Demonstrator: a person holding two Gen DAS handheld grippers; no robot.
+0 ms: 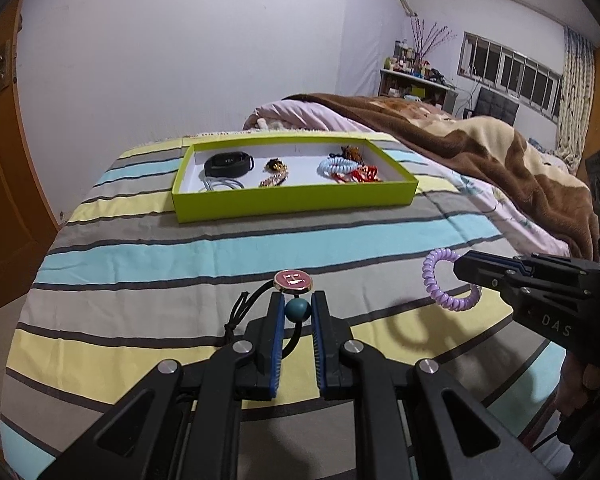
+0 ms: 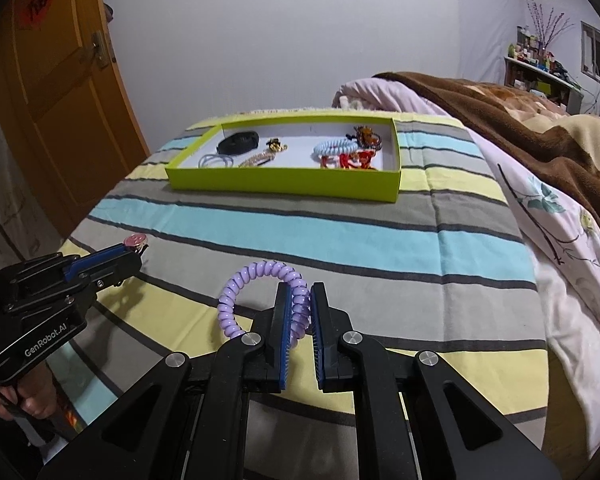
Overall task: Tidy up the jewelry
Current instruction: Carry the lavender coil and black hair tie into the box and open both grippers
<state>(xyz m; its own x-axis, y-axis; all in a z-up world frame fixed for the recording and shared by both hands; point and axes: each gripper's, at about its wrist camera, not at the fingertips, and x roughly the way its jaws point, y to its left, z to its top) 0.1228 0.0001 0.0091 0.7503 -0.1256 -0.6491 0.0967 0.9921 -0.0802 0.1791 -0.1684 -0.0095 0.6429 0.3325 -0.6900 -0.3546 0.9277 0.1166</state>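
My left gripper (image 1: 298, 302) is shut on a teal bead (image 1: 297, 311) of a black cord hair tie, whose round pink charm (image 1: 293, 280) sticks up past the fingertips. My right gripper (image 2: 300, 294) is shut on a purple spiral hair tie (image 2: 256, 286), which hangs above the bedspread. In the left wrist view the right gripper (image 1: 462, 270) holds that purple coil (image 1: 440, 280) at the right. In the right wrist view the left gripper (image 2: 134, 258) shows at the left with the charm (image 2: 136, 240). A lime green tray (image 1: 296, 202) (image 2: 284, 182) lies farther back with several jewelry pieces.
The striped bedspread (image 1: 220, 248) covers the near half of the bed. A brown and beige blanket (image 1: 480, 148) and a pink quilt (image 2: 560, 240) pile up at the right. An orange door (image 2: 52, 100) stands at the left. A cluttered shelf (image 1: 416, 76) is at the far wall.
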